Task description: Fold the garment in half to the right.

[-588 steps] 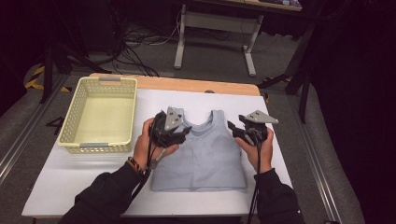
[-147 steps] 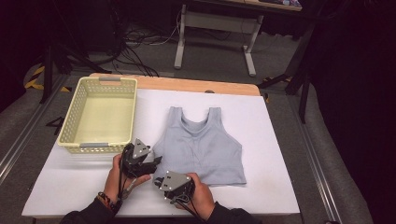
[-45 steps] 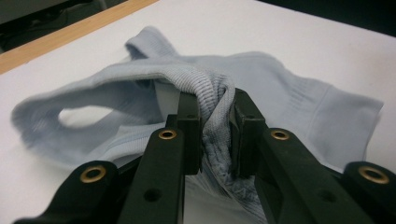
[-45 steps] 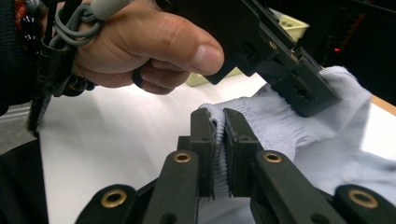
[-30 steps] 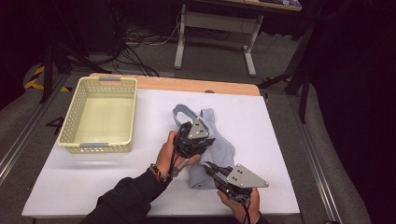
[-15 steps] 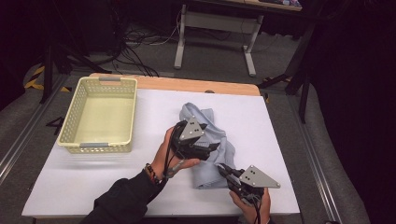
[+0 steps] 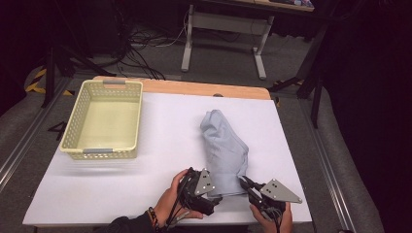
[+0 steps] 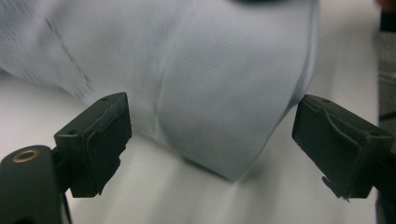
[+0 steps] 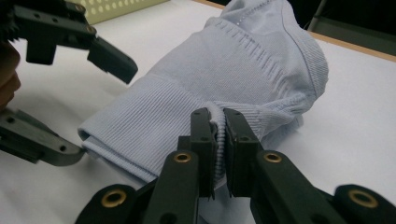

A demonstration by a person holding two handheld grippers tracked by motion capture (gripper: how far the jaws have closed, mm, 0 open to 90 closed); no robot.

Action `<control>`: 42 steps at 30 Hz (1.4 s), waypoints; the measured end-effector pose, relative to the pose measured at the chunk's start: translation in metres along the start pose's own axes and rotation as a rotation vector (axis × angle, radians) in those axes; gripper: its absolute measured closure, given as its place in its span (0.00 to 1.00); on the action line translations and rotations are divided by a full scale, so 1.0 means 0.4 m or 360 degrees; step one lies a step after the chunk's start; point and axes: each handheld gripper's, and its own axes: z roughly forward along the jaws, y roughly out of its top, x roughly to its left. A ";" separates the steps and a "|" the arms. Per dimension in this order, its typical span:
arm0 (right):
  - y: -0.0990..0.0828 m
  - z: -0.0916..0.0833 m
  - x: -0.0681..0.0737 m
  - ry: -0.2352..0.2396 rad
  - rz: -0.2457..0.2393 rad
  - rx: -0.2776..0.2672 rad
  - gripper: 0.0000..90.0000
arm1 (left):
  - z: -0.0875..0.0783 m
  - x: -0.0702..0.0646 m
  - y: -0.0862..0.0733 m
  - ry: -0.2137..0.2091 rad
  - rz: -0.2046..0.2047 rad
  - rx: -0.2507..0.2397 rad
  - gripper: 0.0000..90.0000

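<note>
The light blue knit top (image 7: 224, 148) lies folded lengthwise into a narrow band on the white table (image 7: 165, 141), its long axis running from the far middle of the table toward the person's edge, so the near hem end lies directly between the two hands. The right gripper (image 9: 219, 135) has its fingers narrow, pinched on a ribbed edge of the top at that near end; in the high view it sits at the garment's near right corner (image 7: 245, 183). The left gripper (image 7: 209, 190) is low at the near left corner, and its jaws have just been opening: its fingers (image 8: 100, 135) now stand wide with the folded corner of fabric ahead of them and between them, not touched by the pads as far as the slightly blurred left gripper view lets me judge. Both hands are about equally near the hem; the left is the free one, so the coming move likely turns on it closing on that corner. A pale yellow basket (image 7: 80, 127) stands well apart at the far left of the table. Beyond is a dark room with cables and desk legs on a grey floor
</note>
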 end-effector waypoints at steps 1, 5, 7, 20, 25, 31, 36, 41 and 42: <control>-0.007 0.000 -0.005 0.0001 0.0001 0.0022 0.92 | 0.005 0.001 -0.003 0.0029 0.0010 0.0010 0.15; -0.027 0.006 -0.022 0.0011 0.0049 0.0081 0.89 | 0.007 0.015 -0.005 -0.0019 -0.0017 0.0029 0.31; -0.037 0.011 -0.033 0.0024 0.0086 0.0122 0.85 | 0.010 0.019 -0.007 -0.0043 -0.0018 0.0054 0.43; -0.043 0.078 -0.078 0.0129 0.0283 0.0420 0.48 | -0.010 0.053 -0.023 -0.0110 0.0031 0.0040 0.91; -0.024 0.121 -0.083 0.0236 0.0309 0.0437 0.51 | -0.029 0.081 -0.040 -0.0069 0.0017 0.0039 0.92; 0.006 0.177 -0.064 0.0273 0.0244 0.0438 0.50 | -0.059 0.114 -0.064 0.0000 0.0002 0.0027 0.92; 0.029 0.219 -0.038 0.0317 0.0194 0.0436 0.48 | -0.098 0.137 -0.091 0.0047 -0.0021 0.0028 0.92; 0.051 0.256 0.001 0.0332 0.0098 0.0413 0.42 | -0.129 0.145 -0.115 0.0092 -0.0048 0.0036 0.92; 0.053 0.258 0.005 0.0332 0.0093 0.0412 0.41 | -0.136 0.143 -0.121 0.0097 -0.0056 0.0037 0.92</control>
